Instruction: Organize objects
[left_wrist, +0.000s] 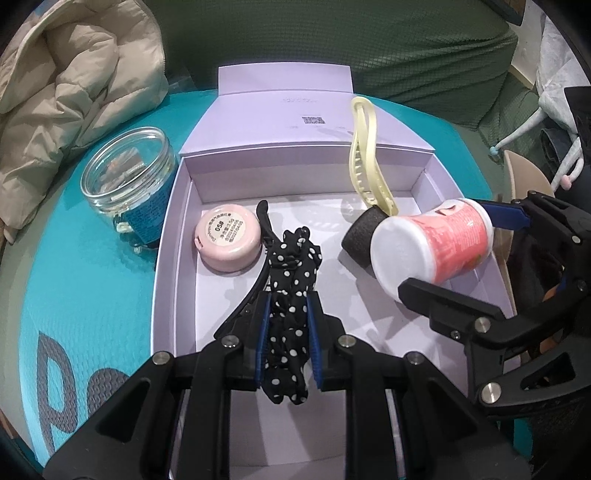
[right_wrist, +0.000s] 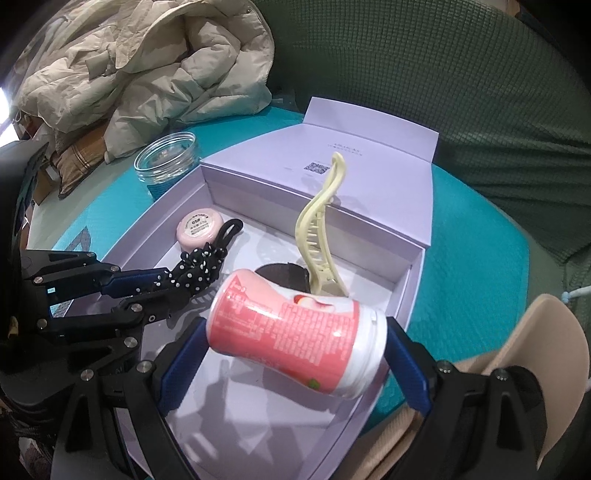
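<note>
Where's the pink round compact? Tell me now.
The pink round compact lies label-up inside the lavender box, near its left wall, beside the polka-dot hair clip and right of the glass jar.

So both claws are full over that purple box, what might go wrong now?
1. The right gripper pinches the pink bottle end to end, tilted; it could slip and fall.
2. The cream hair claw stands propped upright beside the bottle; a nudge could topple it.
3. The left gripper holds the floppy polka-dot hair clip; its fabric may snag on the blue pads when released.

The jar (left_wrist: 127, 177) stands left of the box (left_wrist: 170, 236), the compact (left_wrist: 228, 242) inside.
</note>
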